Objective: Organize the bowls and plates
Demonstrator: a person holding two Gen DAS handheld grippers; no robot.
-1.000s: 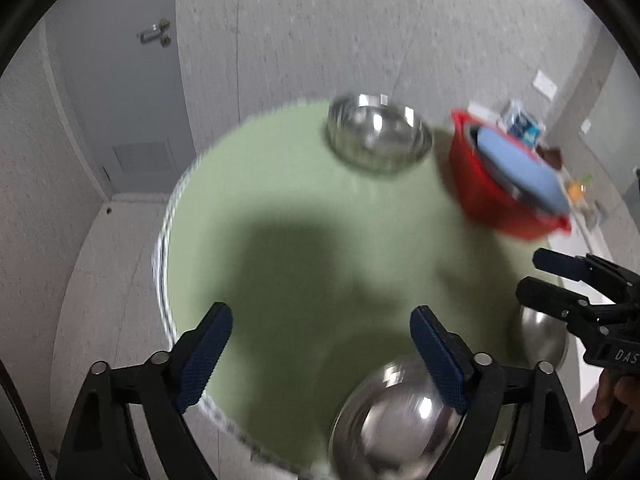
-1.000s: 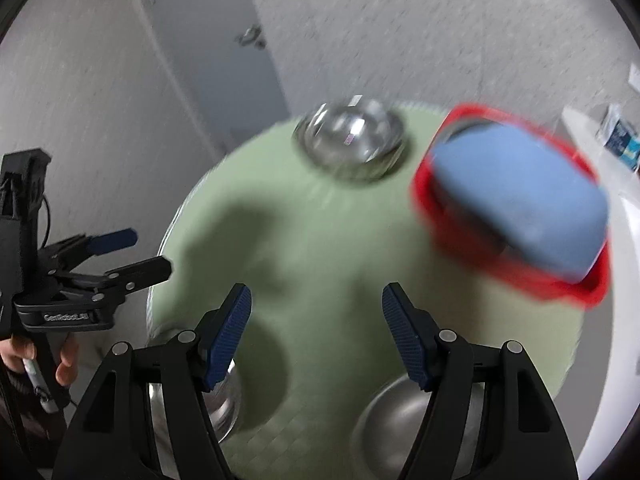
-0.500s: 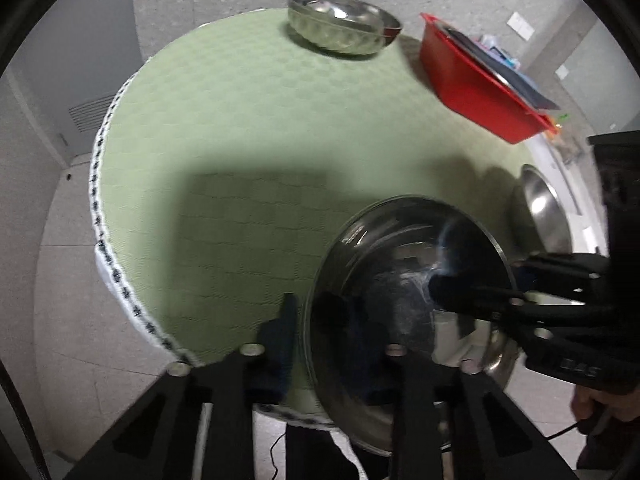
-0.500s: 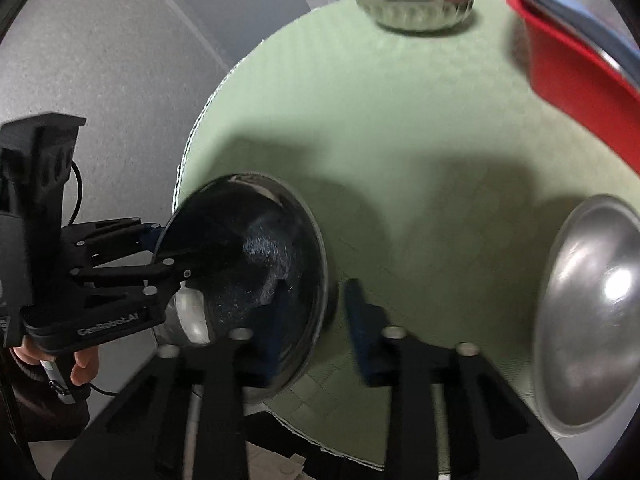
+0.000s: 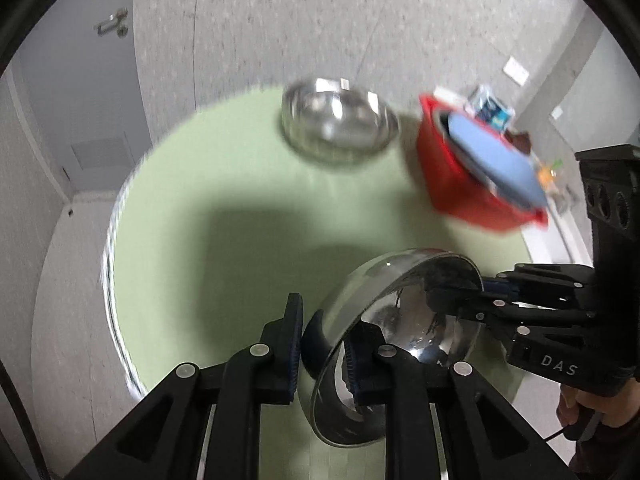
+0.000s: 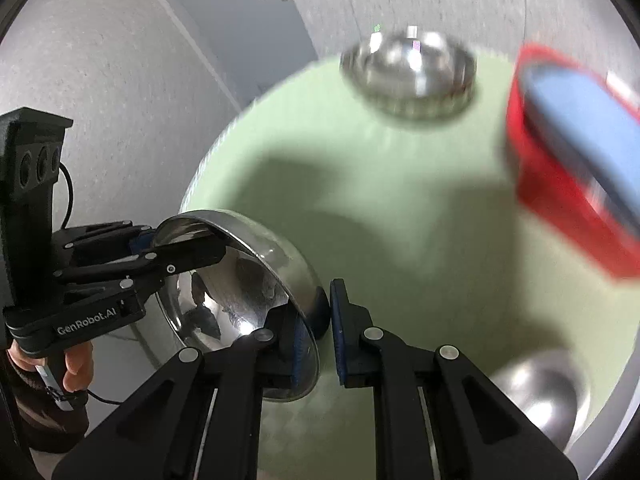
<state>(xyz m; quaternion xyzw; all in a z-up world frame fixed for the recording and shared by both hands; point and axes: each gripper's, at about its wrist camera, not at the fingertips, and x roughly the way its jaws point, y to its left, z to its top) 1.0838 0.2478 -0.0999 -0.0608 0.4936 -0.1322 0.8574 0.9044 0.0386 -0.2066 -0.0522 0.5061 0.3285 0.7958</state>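
A shiny steel bowl (image 5: 400,312) (image 6: 232,280) hangs tilted on edge above the near side of the round green table (image 5: 200,220) (image 6: 400,208). My left gripper (image 5: 324,344) is shut on its near rim, one pad inside and one outside. My right gripper (image 6: 320,320) is shut on the opposite rim in the same way. Each wrist view shows the other gripper across the bowl: the right gripper (image 5: 480,292) and the left gripper (image 6: 148,248), a hand under each.
A second steel bowl (image 5: 340,124) (image 6: 412,72) stands upright at the table's far edge. Beside it, a red bin (image 5: 452,176) (image 6: 560,200) holds a blue plate (image 5: 492,156) (image 6: 588,128). A third steel bowl (image 6: 540,396) lies at the near right edge.
Both grippers went from open above the table to shut on opposite rims of the near steel bowl. The bowl has come off the table and tipped onto its edge.
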